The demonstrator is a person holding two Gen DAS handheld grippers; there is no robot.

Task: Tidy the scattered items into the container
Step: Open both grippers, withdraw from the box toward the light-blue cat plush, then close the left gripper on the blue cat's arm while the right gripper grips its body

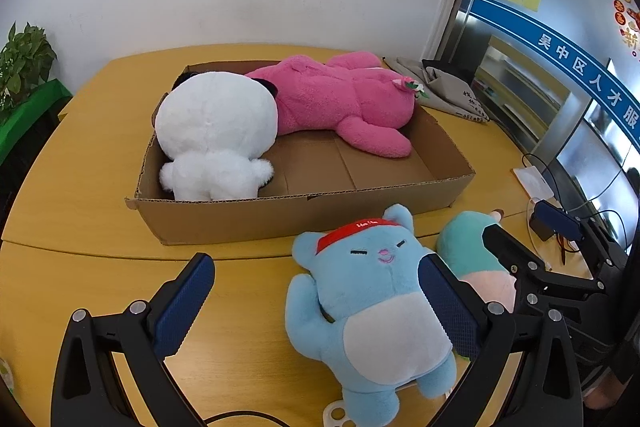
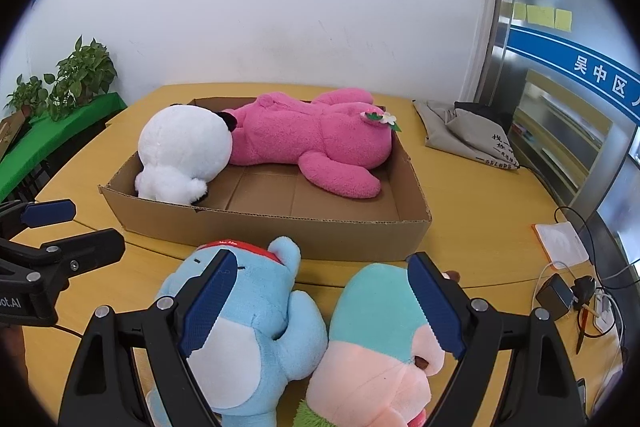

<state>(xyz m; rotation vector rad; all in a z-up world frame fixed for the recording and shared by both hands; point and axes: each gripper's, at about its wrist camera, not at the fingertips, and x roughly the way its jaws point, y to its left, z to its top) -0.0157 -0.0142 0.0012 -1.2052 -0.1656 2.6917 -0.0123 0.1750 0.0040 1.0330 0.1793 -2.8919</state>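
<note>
A shallow cardboard box (image 1: 280, 215) (image 2: 280, 231) sits on the yellow table and holds a white plush (image 1: 216, 131) (image 2: 182, 155) and a pink plush (image 1: 340, 99) (image 2: 312, 139). A blue bear plush (image 1: 372, 307) (image 2: 256, 327) with a red cap lies face up on the table in front of the box. A teal and pink plush (image 1: 472, 255) (image 2: 380, 339) lies right of it. My left gripper (image 1: 316, 307) is open, its right finger over the blue bear's side. My right gripper (image 2: 320, 307) is open above both plushes and shows in the left wrist view (image 1: 532, 247).
A grey cloth bag (image 1: 444, 87) (image 2: 468, 131) lies at the back right of the table. A white pad (image 2: 560, 239), a black adapter (image 2: 554, 295) and cables lie at the right edge. Potted plants (image 2: 76, 75) stand at the left beyond the table.
</note>
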